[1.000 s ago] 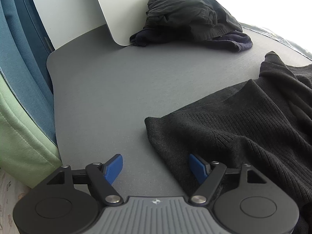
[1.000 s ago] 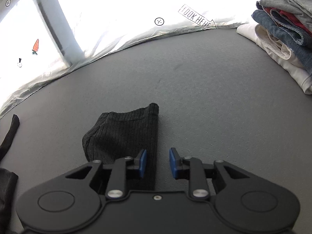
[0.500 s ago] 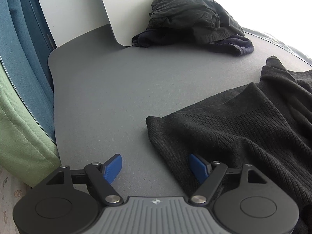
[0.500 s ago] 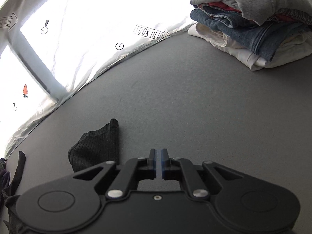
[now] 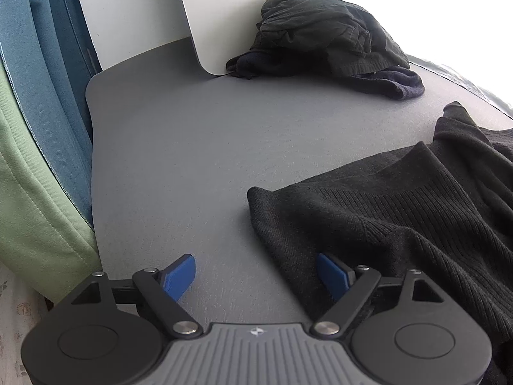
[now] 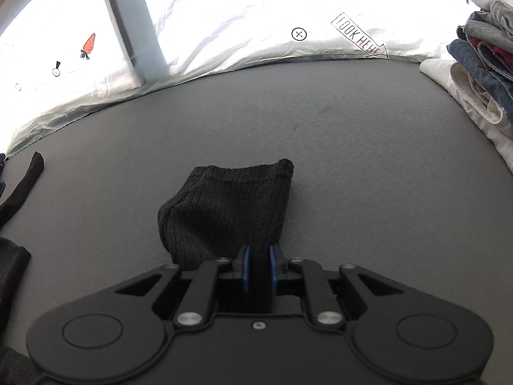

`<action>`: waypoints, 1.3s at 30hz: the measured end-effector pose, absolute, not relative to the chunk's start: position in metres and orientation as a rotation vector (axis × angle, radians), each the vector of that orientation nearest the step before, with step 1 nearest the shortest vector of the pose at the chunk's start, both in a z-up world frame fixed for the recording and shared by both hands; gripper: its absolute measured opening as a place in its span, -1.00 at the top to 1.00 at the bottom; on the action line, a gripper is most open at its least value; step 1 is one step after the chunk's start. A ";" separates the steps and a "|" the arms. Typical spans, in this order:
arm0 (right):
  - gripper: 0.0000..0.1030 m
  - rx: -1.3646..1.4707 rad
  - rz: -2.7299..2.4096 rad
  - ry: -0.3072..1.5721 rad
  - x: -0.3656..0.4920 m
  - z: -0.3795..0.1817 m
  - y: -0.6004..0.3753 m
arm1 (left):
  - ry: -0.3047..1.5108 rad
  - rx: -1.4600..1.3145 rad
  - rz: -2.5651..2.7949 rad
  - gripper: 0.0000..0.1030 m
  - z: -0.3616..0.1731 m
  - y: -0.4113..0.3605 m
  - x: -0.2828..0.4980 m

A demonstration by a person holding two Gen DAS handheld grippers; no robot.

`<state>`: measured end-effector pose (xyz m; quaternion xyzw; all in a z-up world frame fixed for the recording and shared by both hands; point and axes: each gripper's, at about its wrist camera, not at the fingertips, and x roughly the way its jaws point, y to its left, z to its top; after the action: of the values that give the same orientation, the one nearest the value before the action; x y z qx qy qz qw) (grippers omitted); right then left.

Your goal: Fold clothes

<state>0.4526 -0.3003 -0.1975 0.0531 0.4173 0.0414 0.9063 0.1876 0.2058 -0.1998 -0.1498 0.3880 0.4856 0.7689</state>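
Note:
A black ribbed knit sweater (image 5: 400, 211) lies spread on the grey table, its corner toward my left gripper. My left gripper (image 5: 256, 272) is open and low over the table, its right finger over the sweater's edge and its left finger over bare table. In the right wrist view a ribbed sleeve (image 6: 227, 205) of the same sweater lies on the table, its cuff pointing away. My right gripper (image 6: 257, 268) is shut on the near part of this sleeve.
A heap of dark clothes (image 5: 327, 45) lies at the far side of the grey table (image 5: 192, 147). A stack of folded clothes (image 6: 481, 70) stands at the far right. A white printed sheet (image 6: 256, 32) borders the back. Green and blue cushions (image 5: 32, 160) flank the left edge.
My right gripper swung about and has closed onto the sleeve, which now runs between its fingers. My left gripper has barely moved and stays open.

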 end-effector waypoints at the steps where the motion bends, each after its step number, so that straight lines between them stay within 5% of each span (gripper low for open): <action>1: 0.93 0.113 0.066 0.849 0.447 -0.195 -0.305 | 0.844 -0.324 1.050 -0.67 -0.200 0.207 0.188; 20: 0.98 0.291 -0.413 0.799 0.264 -0.175 -0.435 | 0.897 -0.450 0.900 -0.62 -0.196 0.233 0.181; 22: 0.88 0.351 -0.386 0.799 0.264 -0.179 -0.435 | 0.899 -0.441 0.884 -0.62 -0.196 0.234 0.181; 25: 0.34 0.426 -0.357 0.790 0.269 -0.186 -0.433 | 0.908 -0.426 0.857 -0.63 -0.196 0.236 0.181; 32: 0.13 0.453 -0.391 0.803 0.314 -0.209 -0.416 | 0.952 -0.355 0.782 -0.67 -0.193 0.236 0.178; 34: 0.17 0.390 -0.388 0.813 0.324 -0.210 -0.409 | 0.960 -0.342 0.772 -0.69 -0.193 0.236 0.178; 36: 0.81 0.333 -0.378 0.820 0.330 -0.210 -0.403 | 0.964 -0.350 0.764 -0.70 -0.193 0.237 0.176; 39: 0.94 0.338 -0.373 0.806 0.323 -0.205 -0.408 | 0.966 -0.366 0.758 -0.71 -0.193 0.239 0.172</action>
<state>0.3230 -0.4082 -0.2045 0.1625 0.3882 -0.1795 0.8892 0.1717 0.2386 -0.1931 -0.1705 0.4505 0.3534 0.8019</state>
